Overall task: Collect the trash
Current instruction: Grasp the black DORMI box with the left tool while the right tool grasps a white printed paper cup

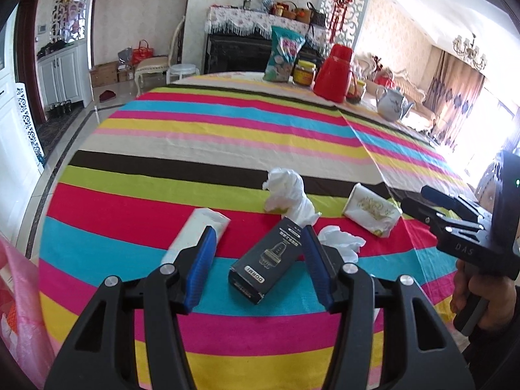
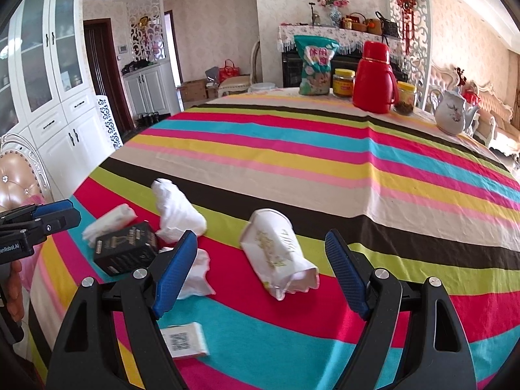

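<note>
A table [image 2: 292, 162] under a striped cloth is carrying a black box [image 1: 265, 265], crumpled tissues [image 1: 287, 196], two tissue packs [image 2: 279, 253] and a small paper slip [image 2: 185, 339]. At its far edge are standing a snack bag [image 2: 315, 66], two jars [image 2: 343, 83], a red thermos [image 2: 373, 78] and a white teapot [image 2: 451, 113].

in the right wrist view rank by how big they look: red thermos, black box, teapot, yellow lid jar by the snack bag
1. black box
2. red thermos
3. teapot
4. jar
The box lies nearer the camera, so its lead over the thermos is unsure.
</note>
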`<move>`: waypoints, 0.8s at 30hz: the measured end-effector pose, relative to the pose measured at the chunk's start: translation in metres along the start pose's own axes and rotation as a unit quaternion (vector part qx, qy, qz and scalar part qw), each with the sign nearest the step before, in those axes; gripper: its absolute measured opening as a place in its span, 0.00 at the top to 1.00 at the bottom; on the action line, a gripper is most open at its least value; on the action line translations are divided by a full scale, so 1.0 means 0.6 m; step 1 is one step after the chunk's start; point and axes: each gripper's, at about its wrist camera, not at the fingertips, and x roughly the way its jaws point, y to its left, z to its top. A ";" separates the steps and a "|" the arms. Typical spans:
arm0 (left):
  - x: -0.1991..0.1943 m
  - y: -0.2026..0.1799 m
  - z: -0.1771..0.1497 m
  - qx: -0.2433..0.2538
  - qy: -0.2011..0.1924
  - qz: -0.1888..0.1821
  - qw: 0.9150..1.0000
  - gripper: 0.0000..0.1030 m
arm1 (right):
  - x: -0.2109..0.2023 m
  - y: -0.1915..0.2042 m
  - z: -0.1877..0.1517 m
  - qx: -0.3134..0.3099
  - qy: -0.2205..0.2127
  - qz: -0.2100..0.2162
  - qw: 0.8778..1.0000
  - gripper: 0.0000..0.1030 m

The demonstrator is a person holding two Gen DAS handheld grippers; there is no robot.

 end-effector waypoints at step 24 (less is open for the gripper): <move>0.120 -0.028 -0.028 0.069 0.091 0.002 0.993 0.39 | 0.111 -0.011 -0.016 -0.035 0.078 -0.012 0.996 0.31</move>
